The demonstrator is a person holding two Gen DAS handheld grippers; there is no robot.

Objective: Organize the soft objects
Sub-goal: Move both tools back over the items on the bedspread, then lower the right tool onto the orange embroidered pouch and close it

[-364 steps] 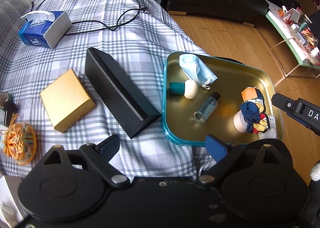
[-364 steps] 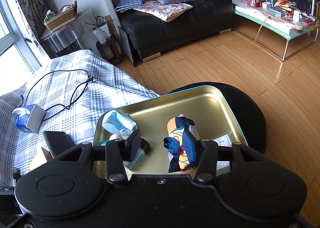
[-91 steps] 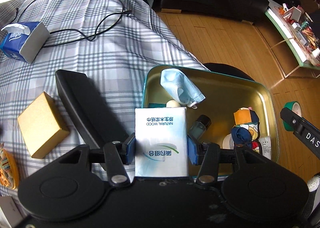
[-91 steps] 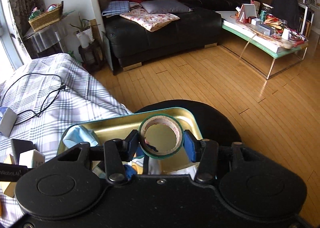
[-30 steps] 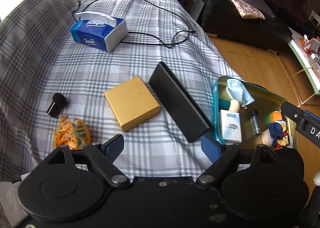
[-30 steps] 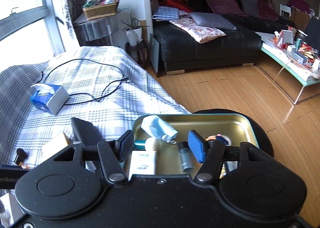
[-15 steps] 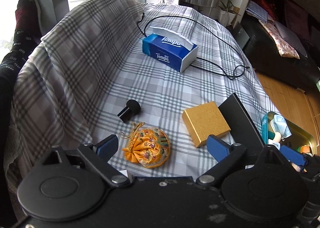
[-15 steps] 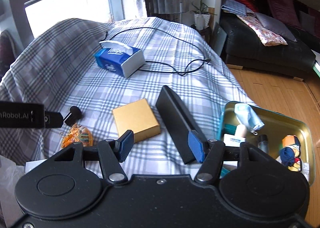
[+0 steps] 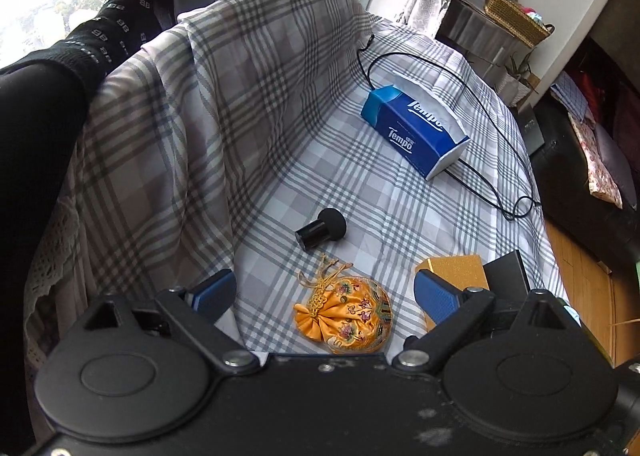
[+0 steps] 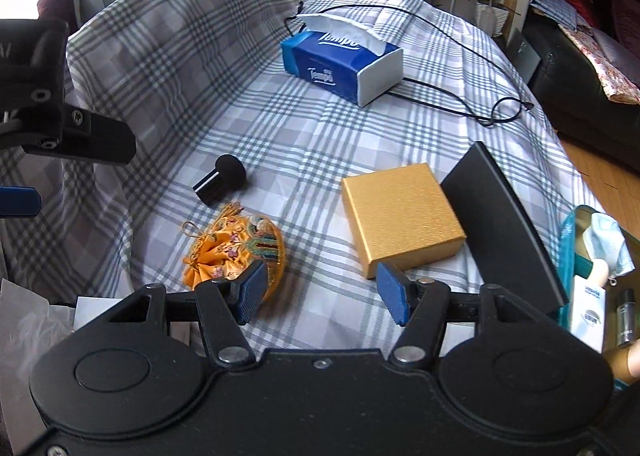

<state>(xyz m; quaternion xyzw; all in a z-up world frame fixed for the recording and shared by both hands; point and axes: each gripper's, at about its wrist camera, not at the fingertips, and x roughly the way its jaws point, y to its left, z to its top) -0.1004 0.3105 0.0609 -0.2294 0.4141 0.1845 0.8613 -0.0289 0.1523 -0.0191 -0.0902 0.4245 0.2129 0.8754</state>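
An orange embroidered pouch (image 9: pixel 348 314) lies on the plaid cloth (image 9: pixel 280 144), close under my left gripper (image 9: pixel 323 292), whose jaws stand wide open and empty on either side of it. A black sponge applicator (image 9: pixel 322 230) lies just beyond. In the right wrist view the pouch (image 10: pixel 236 246) sits by the left finger of my right gripper (image 10: pixel 323 292), which is open with only cloth in its gap. The left gripper's finger (image 10: pixel 68 136) shows at that view's left edge. The blue tissue pack (image 10: pixel 340 64) rests farther back.
A gold box (image 10: pixel 400 216) and a long black box (image 10: pixel 504 224) lie right of the pouch. The teal-rimmed tray (image 10: pixel 568 232) at far right holds a face mask (image 10: pixel 608 244), a white pack (image 10: pixel 586 316) and a small bottle. A black cable (image 10: pixel 460 96) loops behind. A person's socked leg (image 9: pixel 100 36) rests at the left.
Both grippers have swung left from the tray to the pouch end of the cloth. The white pack the left held three seconds ago is in the tray; the right's tape ring is gone.
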